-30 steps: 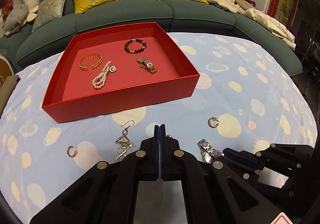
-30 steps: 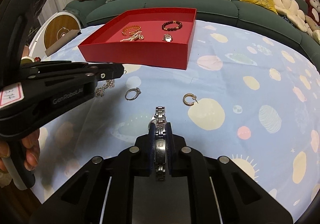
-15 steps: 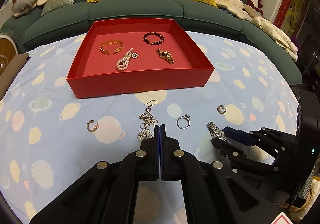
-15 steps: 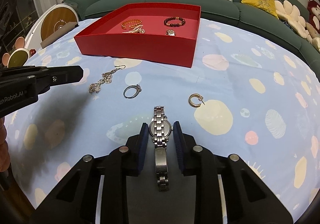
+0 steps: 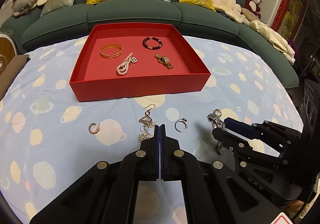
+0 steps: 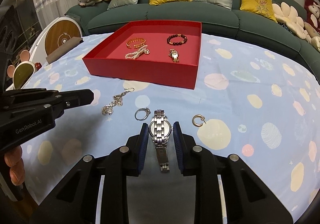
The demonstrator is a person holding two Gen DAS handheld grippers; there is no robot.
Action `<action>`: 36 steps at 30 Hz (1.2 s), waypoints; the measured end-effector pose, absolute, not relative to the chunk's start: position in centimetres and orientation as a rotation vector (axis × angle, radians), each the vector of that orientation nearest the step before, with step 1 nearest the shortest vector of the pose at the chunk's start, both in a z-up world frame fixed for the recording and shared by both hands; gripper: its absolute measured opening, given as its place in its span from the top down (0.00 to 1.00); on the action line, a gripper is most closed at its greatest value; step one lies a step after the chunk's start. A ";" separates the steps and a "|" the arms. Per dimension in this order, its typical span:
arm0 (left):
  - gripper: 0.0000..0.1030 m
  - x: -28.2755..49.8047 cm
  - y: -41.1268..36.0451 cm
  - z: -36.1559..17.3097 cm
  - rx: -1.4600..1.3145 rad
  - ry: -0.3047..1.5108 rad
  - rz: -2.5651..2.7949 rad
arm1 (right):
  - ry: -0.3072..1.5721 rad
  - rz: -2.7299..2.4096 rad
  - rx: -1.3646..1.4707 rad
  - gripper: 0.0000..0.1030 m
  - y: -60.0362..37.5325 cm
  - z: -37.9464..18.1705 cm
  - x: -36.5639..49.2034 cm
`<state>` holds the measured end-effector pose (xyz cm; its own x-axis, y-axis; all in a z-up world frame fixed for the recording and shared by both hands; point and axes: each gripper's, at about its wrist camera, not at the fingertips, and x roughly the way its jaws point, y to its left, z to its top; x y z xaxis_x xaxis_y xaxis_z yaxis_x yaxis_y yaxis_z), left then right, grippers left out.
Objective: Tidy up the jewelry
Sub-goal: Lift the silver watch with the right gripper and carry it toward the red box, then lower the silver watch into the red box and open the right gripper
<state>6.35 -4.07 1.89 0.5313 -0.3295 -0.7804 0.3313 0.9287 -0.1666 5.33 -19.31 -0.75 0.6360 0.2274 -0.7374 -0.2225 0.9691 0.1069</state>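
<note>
- Four pieces are already home in the shallow red cardboard tray [image 5: 138,88], toward the far edge of the counter [image 6: 250,104] with its pale blue planet-print cloth: a gold cuff bangle [image 5: 111,52], a dark beaded bracelet [image 5: 152,43], a looped strand of white pearls [image 5: 124,65] and a small gold watch [image 5: 164,61].
- Five pieces wait loose on the cloth near the front edge, on this side of the tray.
- The right claw [image 6: 161,134] is parted, and the silver steel-link wristwatch [image 6: 160,130] lies flat on the cloth between its blue pads; from this view the pads look just clear of the case, so no grip.
- Just beside the watch sits a silver ring with a stone [image 6: 142,114]; on its other side, a small gold hoop earring [image 6: 198,120].
- The left claw [image 5: 160,130] is pressed together with nothing in it, its tip right by the long silver dangle earring [image 5: 146,124].
- A second gold hoop earring [image 5: 94,128] lies toward the left edge.
- My read: a little under half done, with the wristwatch the likely next piece.
</note>
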 end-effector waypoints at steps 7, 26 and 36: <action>1.00 6.7 -3.0 3.4 -0.028 0.896 -0.382 | 0.779 0.268 0.030 0.77 -18.7 2.1 6.1; 1.00 8.1 0.9 6.3 -0.094 0.830 -0.310 | 0.630 0.286 0.057 0.90 -17.1 8.4 8.6; 1.00 13.9 -0.4 7.4 -0.045 0.814 -0.324 | 0.614 0.241 0.078 0.90 -17.3 8.8 13.9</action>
